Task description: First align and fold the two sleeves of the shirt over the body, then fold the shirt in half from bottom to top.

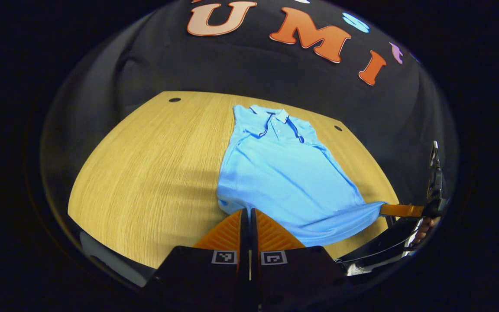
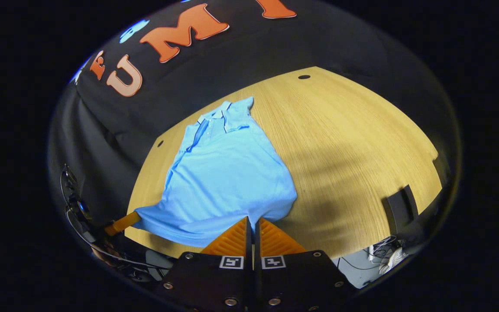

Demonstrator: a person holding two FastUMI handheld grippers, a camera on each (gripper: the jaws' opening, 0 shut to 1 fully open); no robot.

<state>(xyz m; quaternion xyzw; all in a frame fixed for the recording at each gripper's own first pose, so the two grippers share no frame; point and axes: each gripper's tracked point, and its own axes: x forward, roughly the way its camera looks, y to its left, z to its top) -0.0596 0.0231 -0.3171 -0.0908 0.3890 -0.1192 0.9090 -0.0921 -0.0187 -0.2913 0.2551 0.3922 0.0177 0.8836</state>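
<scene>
A light blue polo shirt [image 1: 284, 173] [image 2: 223, 177] lies face up on the wooden table [image 1: 145, 173] [image 2: 353, 143], its collar [image 1: 275, 117] [image 2: 215, 115] at the far end and both sleeves tucked in over the body. My left gripper [image 1: 249, 211] is shut on the near hem at one bottom corner. The right gripper [image 2: 252, 220] is shut on the hem at the other corner. Each one appears in the other's view, pinching its corner: the right gripper [image 1: 383, 209] and the left gripper [image 2: 134, 217]. The hem is stretched between them at the table's near edge.
Small round holes [image 1: 174, 99] [image 2: 304, 76] mark the table's far corners. A black block [image 2: 399, 208] sits at the table's right edge, with loose cables [image 2: 383, 253] below it. Bare wood stretches on both sides of the shirt. A hand [image 1: 425, 227] holds the right gripper.
</scene>
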